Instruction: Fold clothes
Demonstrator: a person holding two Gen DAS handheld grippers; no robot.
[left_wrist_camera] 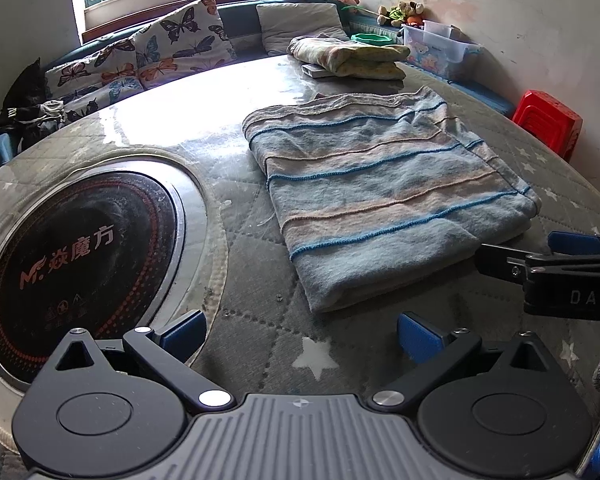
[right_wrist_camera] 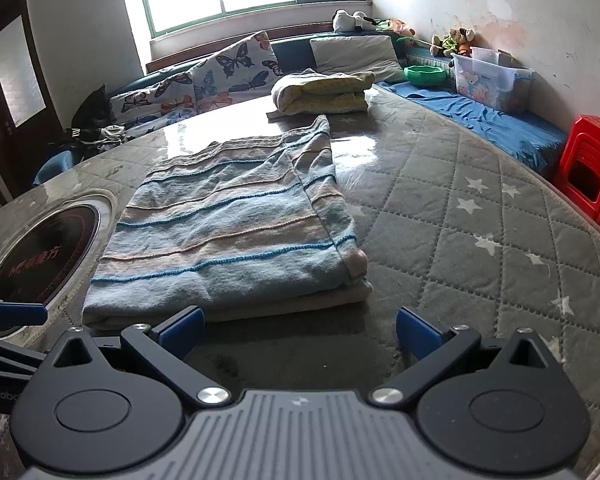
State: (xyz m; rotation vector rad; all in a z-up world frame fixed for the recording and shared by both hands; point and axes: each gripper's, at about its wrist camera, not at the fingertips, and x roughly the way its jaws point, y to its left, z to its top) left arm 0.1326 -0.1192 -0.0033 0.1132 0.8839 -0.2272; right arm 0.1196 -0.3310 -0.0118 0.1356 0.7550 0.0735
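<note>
**Between folds: both grippers free, cloth lying flat**

Furthest left, off to the left of the left gripper [left_wrist_camera: 302, 334], sits the hob [left_wrist_camera: 80, 264] sunk into the table [left_wrist_camera: 480, 336]. The left gripper itself is released — its blue pads spread wide with nothing but the quilted, star-printed cover between them. It hangs low over the table, just short of the cloth's near-left corner.

Ahead and a little right of it lies the cloth [left_wrist_camera: 380, 184], striped in blue and tan, already folded into a layered rectangle. From the right wrist view the cloth [right_wrist_camera: 228, 232] lies directly in front and slightly left of the right gripper [right_wrist_camera: 300, 330], its near edge just beyond the left pad. That gripper is also released, holding nothing; a doubled corner of the cloth lies ahead of the gap between its pads. Beyond the cloth, well apart, rests a pile [right_wrist_camera: 324, 92] of folded bedding.

In my judgement one fold is done and the next is not yet begun. The next move calls for each gripper to pinch a near corner — catching all layers, not only the top one — then to carry the near edge over to the far edge, keeping both sides level so the stripes stay square.
</note>
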